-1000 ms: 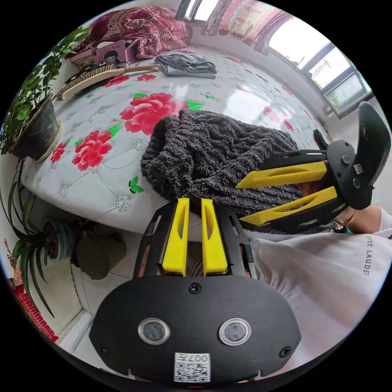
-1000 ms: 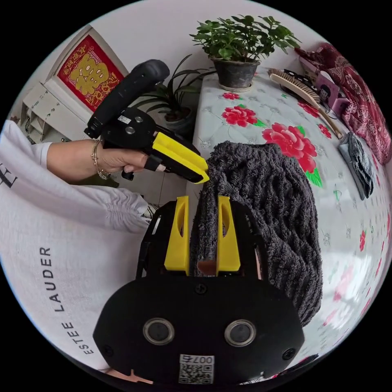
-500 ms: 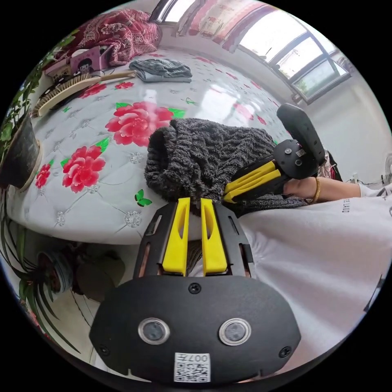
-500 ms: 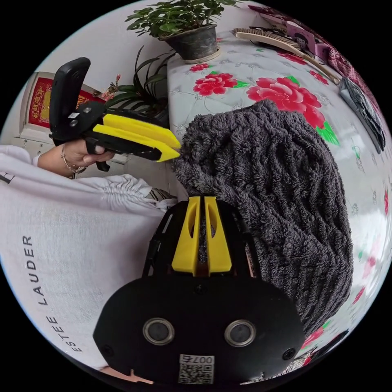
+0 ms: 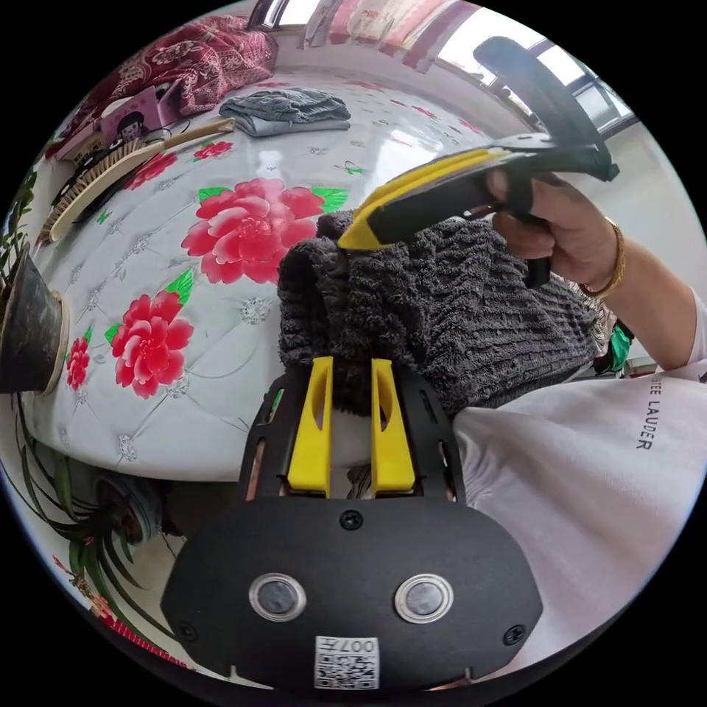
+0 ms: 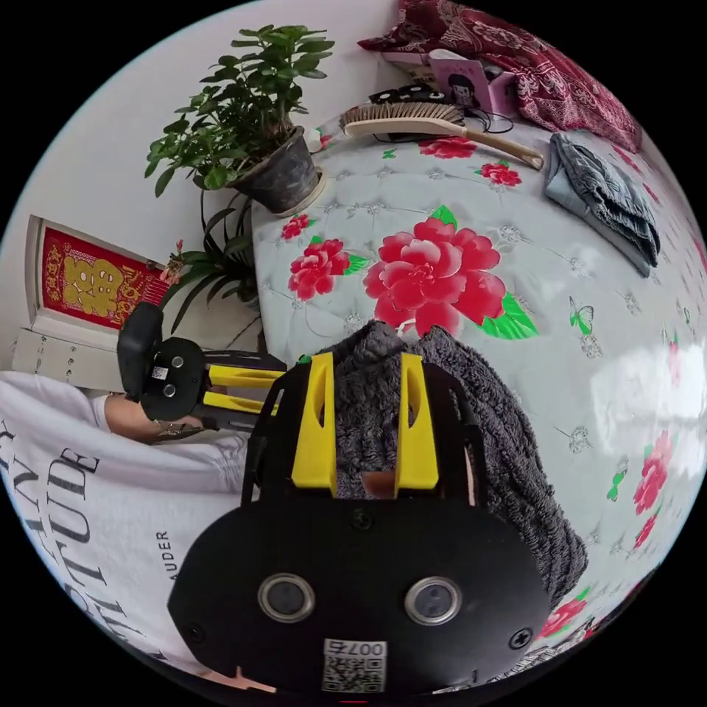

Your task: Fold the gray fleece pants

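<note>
Your right hand-held gripper (image 6: 366,368) clamps a thick bunch of the gray fleece pants (image 5: 442,317) on the flowered bed (image 5: 221,309); your left hand-held gripper (image 5: 351,368), jaws parted, straddles the pants' near edge.

pants (image 5: 442,309) on bed edge (image 5: 184,442) | folded garment (image 5: 287,110) farther back | brush (image 6: 434,125) beside plant (image 6: 250,125)

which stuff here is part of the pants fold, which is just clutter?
Job:
gray fleece pants
left gripper
right gripper

Lying about:
potted plant
long-handled brush
folded gray garment
red patterned cloth
floral bed cover
</note>
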The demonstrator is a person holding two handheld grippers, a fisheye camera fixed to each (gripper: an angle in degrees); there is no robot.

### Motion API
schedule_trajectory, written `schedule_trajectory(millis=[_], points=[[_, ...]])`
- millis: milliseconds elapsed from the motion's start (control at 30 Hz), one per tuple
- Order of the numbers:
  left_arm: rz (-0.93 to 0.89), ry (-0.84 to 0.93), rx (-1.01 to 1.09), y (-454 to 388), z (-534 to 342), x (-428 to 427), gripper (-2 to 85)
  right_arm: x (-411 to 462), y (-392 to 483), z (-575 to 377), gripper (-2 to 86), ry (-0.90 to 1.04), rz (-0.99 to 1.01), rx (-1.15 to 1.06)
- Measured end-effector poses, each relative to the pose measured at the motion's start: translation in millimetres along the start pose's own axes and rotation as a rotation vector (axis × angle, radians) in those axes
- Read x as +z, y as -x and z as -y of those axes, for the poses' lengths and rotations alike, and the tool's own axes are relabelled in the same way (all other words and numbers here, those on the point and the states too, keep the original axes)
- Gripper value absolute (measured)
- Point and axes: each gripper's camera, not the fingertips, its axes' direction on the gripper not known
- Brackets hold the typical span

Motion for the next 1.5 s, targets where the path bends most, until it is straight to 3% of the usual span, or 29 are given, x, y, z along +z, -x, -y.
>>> schedule_trajectory(millis=[133, 300, 433, 500, 733, 967, 1267, 1500], points=[[0.038, 0.006, -0.007, 2.4, 8.8, -1.4, 6.0, 41.3, 3.4, 31.5, 4.6, 0.169, -0.218, -0.062], [0.107, -0.056, -0.026, 6.6, 10.8, -12.1, 4.8, -7.9, -7.7, 39.7, 2.3, -0.041, -0.159, -0.043], [0.068, 0.023, -0.104, 20.1, 24.0, 22.2, 5.3, 31.0, -40.5, 41.7, 3.3, 0.117, -0.128, 0.065], [0.052, -0.006, -0.129, 22.5, 24.0, 23.8, 5.9, 18.6, -47.6, 32.2, 4.1, 0.024, -0.079, 0.091], [0.062, -0.006, -0.144, 13.2, 17.2, 8.7, 7.5, -65.4, -43.7, -55.0, 5.6, -0.271, -0.019, 0.003], [0.096, 0.007, -0.154, -1.9, 13.9, 14.1, 7.8, -42.9, -48.3, -185.4, 5.2, -0.136, -0.017, 0.068], [0.175, 0.012, -0.122, -29.8, 14.6, 31.8, 7.8, 13.1, -41.6, -249.7, 4.8, -0.004, -0.004, 0.112], [0.189, 0.005, -0.154, -42.3, 10.9, 28.0, 8.3, -43.9, -49.9, -320.6, 5.0, -0.250, -0.010, 0.208]])
